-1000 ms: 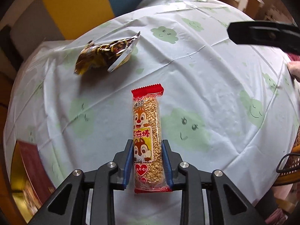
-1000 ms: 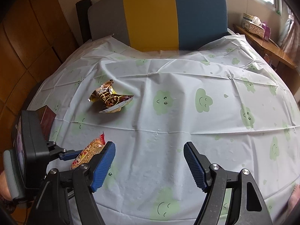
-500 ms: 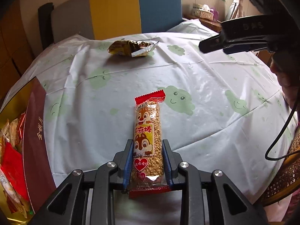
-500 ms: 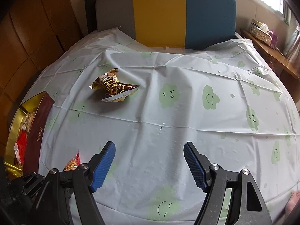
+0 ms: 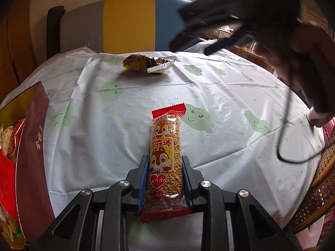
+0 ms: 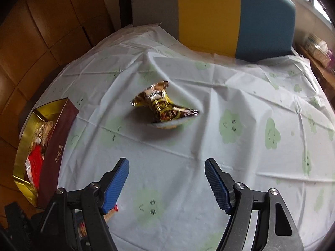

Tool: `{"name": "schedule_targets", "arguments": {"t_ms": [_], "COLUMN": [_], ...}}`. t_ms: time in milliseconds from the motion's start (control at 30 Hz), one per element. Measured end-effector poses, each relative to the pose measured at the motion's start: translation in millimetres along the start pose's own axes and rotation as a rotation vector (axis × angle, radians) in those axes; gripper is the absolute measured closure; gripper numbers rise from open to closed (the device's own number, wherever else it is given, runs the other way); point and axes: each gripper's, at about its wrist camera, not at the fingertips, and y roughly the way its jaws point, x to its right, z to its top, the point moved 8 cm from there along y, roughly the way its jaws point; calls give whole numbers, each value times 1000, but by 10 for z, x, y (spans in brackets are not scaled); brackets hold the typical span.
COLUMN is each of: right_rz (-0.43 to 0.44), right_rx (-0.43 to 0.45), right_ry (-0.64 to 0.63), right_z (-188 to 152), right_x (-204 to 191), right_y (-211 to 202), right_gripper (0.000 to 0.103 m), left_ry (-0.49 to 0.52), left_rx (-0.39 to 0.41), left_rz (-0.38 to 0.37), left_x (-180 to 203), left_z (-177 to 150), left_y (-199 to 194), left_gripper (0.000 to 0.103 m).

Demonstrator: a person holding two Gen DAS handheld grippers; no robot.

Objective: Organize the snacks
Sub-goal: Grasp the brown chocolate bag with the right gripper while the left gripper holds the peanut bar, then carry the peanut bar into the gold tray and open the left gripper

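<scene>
A long clear-wrapped puffed-grain bar [image 5: 165,156] is pinched between the left gripper [image 5: 165,179] jaws. The right gripper [image 6: 167,186] jaws are spread, a crinkled foil packet [image 6: 163,105] lying ahead. Left of them, a gold-lined maroon box [image 6: 50,142] is filled with wrapped snacks.

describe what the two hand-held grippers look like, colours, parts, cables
Both are black plastic linkages with silver round bolts at the joints. The left hand-held gripper and the right hand-held gripper carry blue ribbed rubber pads on the fingers. A thin black cable hangs near the right one.
</scene>
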Motion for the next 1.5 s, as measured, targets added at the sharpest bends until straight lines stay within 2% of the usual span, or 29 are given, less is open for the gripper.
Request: {"name": "schedule_targets", "arguments": {"t_ms": [233, 433, 467, 500, 533, 600, 700, 767, 1033, 1200, 1500], "right_rz": [-68, -114, -117, -125, -164, -160, -126, -105, -94, -103, -56], "right_rx": [-59, -129, -140, -153, -161, -144, -142, -158, -202, -203, -151], "right_ry": [-100, -198, -212, -228, -249, -246, -224, -216, -204, -182, -143], "right_z": [557, 637, 616, 582, 547, 519, 388, 218, -622, -995, -1114], "right_x": [-129, -214, -226, -235, -215, -208, -191, -173, -78, -29, 41], "right_y": [495, 915, 969, 1023, 1053, 999, 827, 689, 164, 3, 58], "right_gripper": [28, 28, 31, 38, 61, 66, 77, 79, 81, 81, 76], "left_ry": [-5, -24, -26, -27, -28, -32, -37, -39, -37, -43, -24], "left_rx": [22, 26, 26, 25, 26, 25, 25, 25, 25, 11, -17], "left_rz": [-18, -45, -47, -50, -51, -53, -53, -51, -35, -26, 23], "left_x": [11, -4, -6, -11, -9, -16, -24, -24, -9, -4, 25], "left_z": [1, 6, 5, 6, 3, 5, 7, 5, 2, 21, 58], "left_y": [-20, -27, -27, -26, -29, -25, -28, -27, -23, -10, 22], "left_gripper": [74, 74, 74, 74, 74, 74, 74, 74, 74, 74, 74]}}
